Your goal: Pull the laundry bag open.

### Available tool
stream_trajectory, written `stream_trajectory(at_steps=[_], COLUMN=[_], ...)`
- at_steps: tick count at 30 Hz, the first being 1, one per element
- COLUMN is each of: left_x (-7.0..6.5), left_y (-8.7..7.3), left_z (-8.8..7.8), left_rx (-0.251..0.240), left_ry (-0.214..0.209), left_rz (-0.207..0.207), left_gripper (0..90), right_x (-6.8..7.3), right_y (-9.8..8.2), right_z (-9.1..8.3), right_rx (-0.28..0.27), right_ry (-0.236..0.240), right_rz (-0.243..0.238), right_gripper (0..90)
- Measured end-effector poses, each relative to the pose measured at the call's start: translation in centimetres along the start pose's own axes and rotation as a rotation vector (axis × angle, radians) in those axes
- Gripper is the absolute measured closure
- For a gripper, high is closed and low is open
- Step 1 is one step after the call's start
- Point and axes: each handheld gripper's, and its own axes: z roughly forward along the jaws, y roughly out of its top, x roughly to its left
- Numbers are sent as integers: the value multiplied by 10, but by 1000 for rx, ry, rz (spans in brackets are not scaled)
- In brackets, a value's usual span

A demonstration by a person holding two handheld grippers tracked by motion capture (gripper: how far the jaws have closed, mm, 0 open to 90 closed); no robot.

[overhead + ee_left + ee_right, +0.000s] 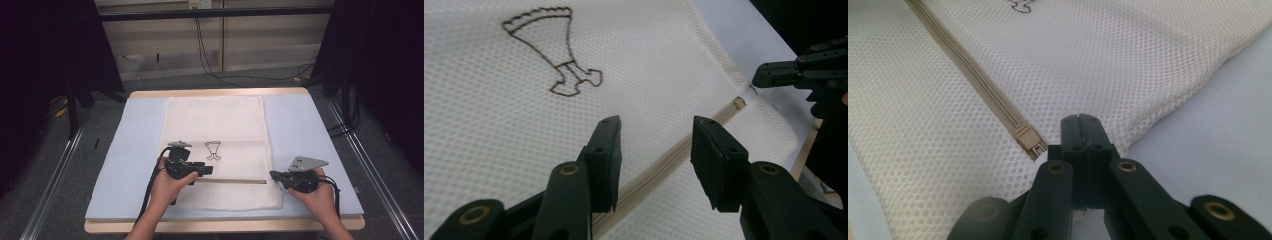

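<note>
A white mesh bag (215, 125) lies flat on the mat, with a dark stitched figure (213, 150) near its middle. A beige zipper (235, 180) runs across its near part. My left gripper (207, 170) hovers over the zipper's left half. In the left gripper view its jaws (654, 130) stand open above the zipper (664, 160), with nothing between them. My right gripper (274, 175) rests at the bag's right edge by the zipper's end. In the right gripper view (1080, 120) it is shut, right beside the zipper's end (1030, 141). I cannot tell if mesh is pinched.
The bag lies on a pale blue mat (140, 150) over a wooden table (220, 226). Dark curtains hang at both sides. Cables (210, 60) trail on the floor behind, and metal rails (55, 170) flank the table. Bare mat lies left and right of the bag.
</note>
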Motion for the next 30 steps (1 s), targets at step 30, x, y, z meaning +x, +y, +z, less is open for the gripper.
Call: stream_trajectory(at_steps=[30], left_x=[-46], left_y=[15], left_z=[68], left_rx=[94], left_ry=[-126], left_rz=[-61], left_gripper=[517], right_x=[-3], right_y=[-4], right_z=[2], right_rx=[32], right_ry=[14], right_rz=[-2], right_gripper=[900])
